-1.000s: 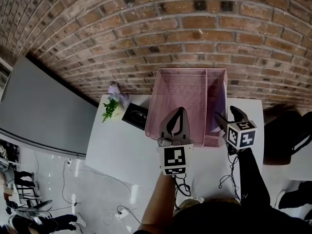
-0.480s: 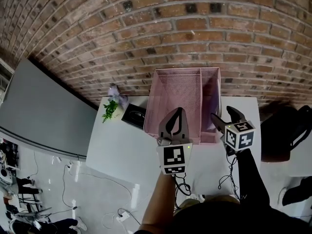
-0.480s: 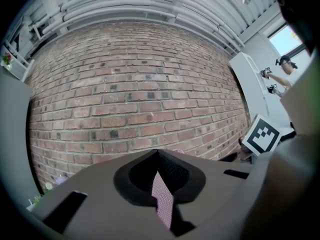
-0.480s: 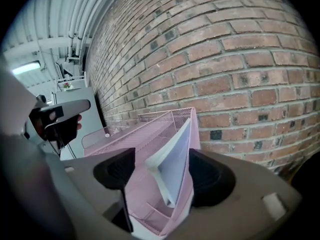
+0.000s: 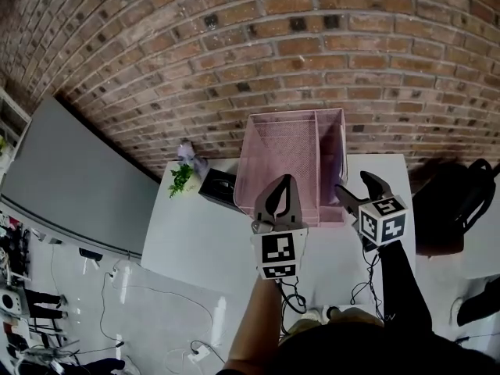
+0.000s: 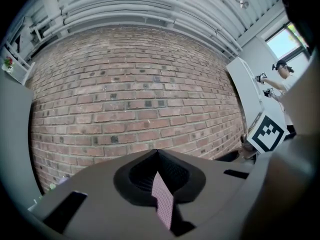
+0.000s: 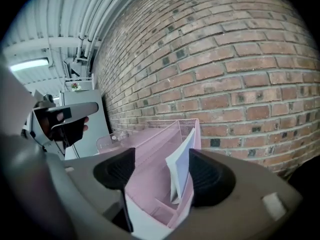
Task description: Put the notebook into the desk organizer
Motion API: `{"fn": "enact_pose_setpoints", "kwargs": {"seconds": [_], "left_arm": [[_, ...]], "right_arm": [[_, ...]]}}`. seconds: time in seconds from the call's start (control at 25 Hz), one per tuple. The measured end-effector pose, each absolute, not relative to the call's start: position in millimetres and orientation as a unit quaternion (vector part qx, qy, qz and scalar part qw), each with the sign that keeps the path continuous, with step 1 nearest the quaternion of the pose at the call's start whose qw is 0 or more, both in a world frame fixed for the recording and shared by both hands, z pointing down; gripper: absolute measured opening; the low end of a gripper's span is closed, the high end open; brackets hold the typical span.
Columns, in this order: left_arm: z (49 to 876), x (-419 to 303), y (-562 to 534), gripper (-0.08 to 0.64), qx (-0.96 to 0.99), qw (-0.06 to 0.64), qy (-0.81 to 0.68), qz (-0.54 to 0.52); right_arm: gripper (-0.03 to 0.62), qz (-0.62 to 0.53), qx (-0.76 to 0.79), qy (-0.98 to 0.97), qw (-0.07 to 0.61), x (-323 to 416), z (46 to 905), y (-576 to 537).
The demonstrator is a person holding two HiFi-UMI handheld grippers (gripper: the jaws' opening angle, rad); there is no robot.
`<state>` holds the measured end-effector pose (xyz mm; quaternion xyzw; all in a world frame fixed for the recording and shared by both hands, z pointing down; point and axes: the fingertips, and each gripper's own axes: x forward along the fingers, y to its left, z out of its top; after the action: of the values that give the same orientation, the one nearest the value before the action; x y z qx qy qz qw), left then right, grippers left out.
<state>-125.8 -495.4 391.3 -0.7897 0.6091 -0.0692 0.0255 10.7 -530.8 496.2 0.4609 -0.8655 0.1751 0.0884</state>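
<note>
The pink mesh desk organizer (image 5: 291, 158) stands on the white table (image 5: 195, 237) against the brick wall. A pale notebook (image 7: 181, 164) stands upright in its narrow right compartment; the head view shows it only as a lilac tint (image 5: 333, 170). My left gripper (image 5: 280, 198) hovers in front of the organizer's near edge, shut with nothing held; only a thin strip of pink mesh shows through its tips (image 6: 157, 170). My right gripper (image 5: 359, 192) is open and empty just outside the organizer's near right corner, with the notebook's slot seen beyond its fingers (image 7: 159, 170).
A small potted plant (image 5: 181, 176) and a black object (image 5: 219, 187) sit on the table left of the organizer. A grey panel (image 5: 70, 178) stands to the left, a dark chair (image 5: 453, 205) to the right. Cables (image 5: 187, 303) lie on the floor.
The view has shifted, and the organizer now sits slightly higher and farther from both grippers. The right gripper has drawn a little back from the right compartment. The left gripper stays shut.
</note>
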Motion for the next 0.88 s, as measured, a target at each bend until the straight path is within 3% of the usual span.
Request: {"fn": "enact_pose_setpoints", "kwargs": {"seconds": [0.88], "left_arm": [[356.7, -130.5, -390.6, 0.009, -0.809, 0.043, 0.583, -0.056]], "right_arm": [[0.327, 0.046, 0.487, -0.871, 0.037, 11.6, 407.9, -412.6]]}}
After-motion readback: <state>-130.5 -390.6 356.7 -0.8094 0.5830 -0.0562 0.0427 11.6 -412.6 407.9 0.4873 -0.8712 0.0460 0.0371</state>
